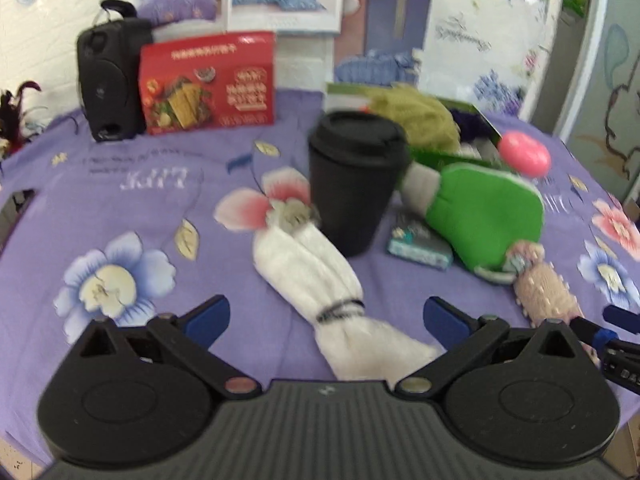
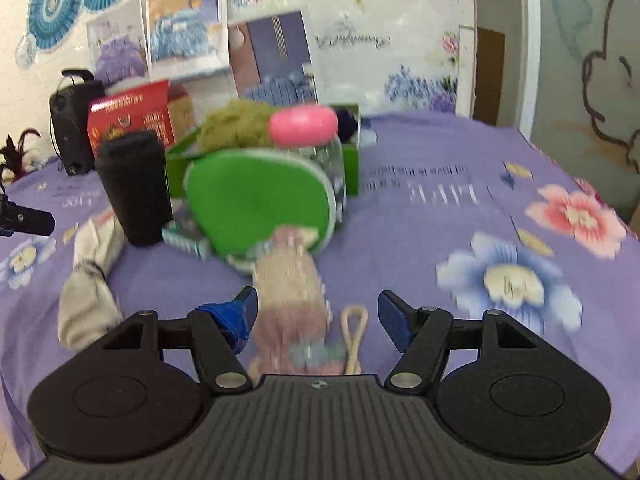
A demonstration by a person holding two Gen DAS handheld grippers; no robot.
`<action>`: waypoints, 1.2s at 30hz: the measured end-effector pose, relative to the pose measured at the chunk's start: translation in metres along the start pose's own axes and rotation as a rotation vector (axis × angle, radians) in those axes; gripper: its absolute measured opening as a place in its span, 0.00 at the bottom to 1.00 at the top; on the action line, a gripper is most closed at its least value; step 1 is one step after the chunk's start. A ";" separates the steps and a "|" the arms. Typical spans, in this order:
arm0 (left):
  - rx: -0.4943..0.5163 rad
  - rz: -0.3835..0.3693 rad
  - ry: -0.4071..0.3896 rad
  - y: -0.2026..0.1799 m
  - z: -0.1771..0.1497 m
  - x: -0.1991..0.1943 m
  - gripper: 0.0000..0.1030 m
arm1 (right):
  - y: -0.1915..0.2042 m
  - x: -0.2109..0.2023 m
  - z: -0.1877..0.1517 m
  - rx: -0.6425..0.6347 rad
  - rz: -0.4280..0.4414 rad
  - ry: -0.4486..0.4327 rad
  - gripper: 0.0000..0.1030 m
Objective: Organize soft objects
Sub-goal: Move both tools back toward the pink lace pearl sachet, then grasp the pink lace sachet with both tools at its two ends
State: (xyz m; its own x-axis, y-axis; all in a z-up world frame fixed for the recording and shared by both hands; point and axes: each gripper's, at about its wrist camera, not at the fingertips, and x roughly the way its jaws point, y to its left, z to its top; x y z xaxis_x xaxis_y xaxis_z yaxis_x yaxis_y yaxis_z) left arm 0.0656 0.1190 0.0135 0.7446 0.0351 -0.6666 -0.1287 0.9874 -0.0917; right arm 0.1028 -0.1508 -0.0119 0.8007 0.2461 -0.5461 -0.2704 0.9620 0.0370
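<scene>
A rolled white towel [image 1: 320, 272] bound with a black band lies on the purple floral cloth, running between the fingers of my open left gripper [image 1: 326, 318]; it also shows in the right wrist view [image 2: 90, 280]. A rolled pink towel [image 2: 290, 300] lies between the fingers of my open right gripper [image 2: 318, 314], closer to the left finger; it also shows in the left wrist view [image 1: 548, 292]. A green mitt [image 2: 256, 204] lies just beyond it, also seen from the left wrist [image 1: 484, 216]. A green box [image 2: 352, 168] behind holds an olive bath pouf [image 2: 236, 122].
A black lidded cup [image 1: 354, 180] stands beside the white towel. A teal packet [image 1: 418, 246] lies by the mitt. A pink-capped jar [image 2: 304, 126] stands behind the mitt. A red box [image 1: 208, 82] and a black speaker [image 1: 108, 80] stand at the back.
</scene>
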 end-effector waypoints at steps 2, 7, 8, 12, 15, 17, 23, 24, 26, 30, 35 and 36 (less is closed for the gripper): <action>0.025 -0.033 0.011 -0.010 -0.001 0.001 1.00 | 0.004 0.003 -0.005 -0.015 -0.011 0.014 0.51; 0.040 -0.089 0.043 -0.027 0.002 0.005 1.00 | 0.015 0.011 -0.004 -0.059 0.000 0.009 0.51; 0.031 -0.105 0.055 -0.031 0.004 0.006 1.00 | 0.016 0.013 -0.004 -0.063 0.004 0.011 0.51; 0.002 -0.218 0.132 -0.058 0.018 0.019 1.00 | 0.017 0.020 -0.008 -0.098 -0.008 0.009 0.51; 0.015 -0.251 0.188 -0.092 0.031 0.035 1.00 | 0.015 0.025 -0.008 -0.091 0.006 0.009 0.51; 0.047 -0.234 0.232 -0.116 0.038 0.049 1.00 | 0.015 0.028 -0.010 -0.087 0.017 0.018 0.51; 0.032 -0.285 0.433 -0.156 0.054 0.104 0.99 | 0.023 0.037 -0.021 -0.151 0.018 0.023 0.52; 0.027 -0.289 0.464 -0.161 0.055 0.110 0.98 | 0.025 0.037 -0.023 -0.166 0.014 0.010 0.53; 0.022 -0.290 0.505 -0.166 0.055 0.120 0.97 | 0.023 0.039 -0.024 -0.135 0.019 0.002 0.54; 0.000 -0.281 0.532 -0.171 0.053 0.130 0.97 | 0.022 0.041 -0.027 -0.138 0.030 -0.014 0.56; -0.016 -0.323 0.573 -0.167 0.046 0.141 0.63 | 0.027 0.040 -0.024 -0.173 0.038 -0.005 0.53; -0.017 -0.356 0.573 -0.164 0.048 0.140 0.51 | 0.024 0.039 -0.025 -0.158 0.061 -0.008 0.46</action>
State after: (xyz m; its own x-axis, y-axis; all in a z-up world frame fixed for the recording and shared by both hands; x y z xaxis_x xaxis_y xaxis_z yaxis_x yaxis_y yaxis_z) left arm 0.2219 -0.0307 -0.0294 0.2790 -0.3838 -0.8803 0.0464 0.9210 -0.3868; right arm 0.1146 -0.1213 -0.0532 0.7846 0.3048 -0.5399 -0.3984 0.9151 -0.0623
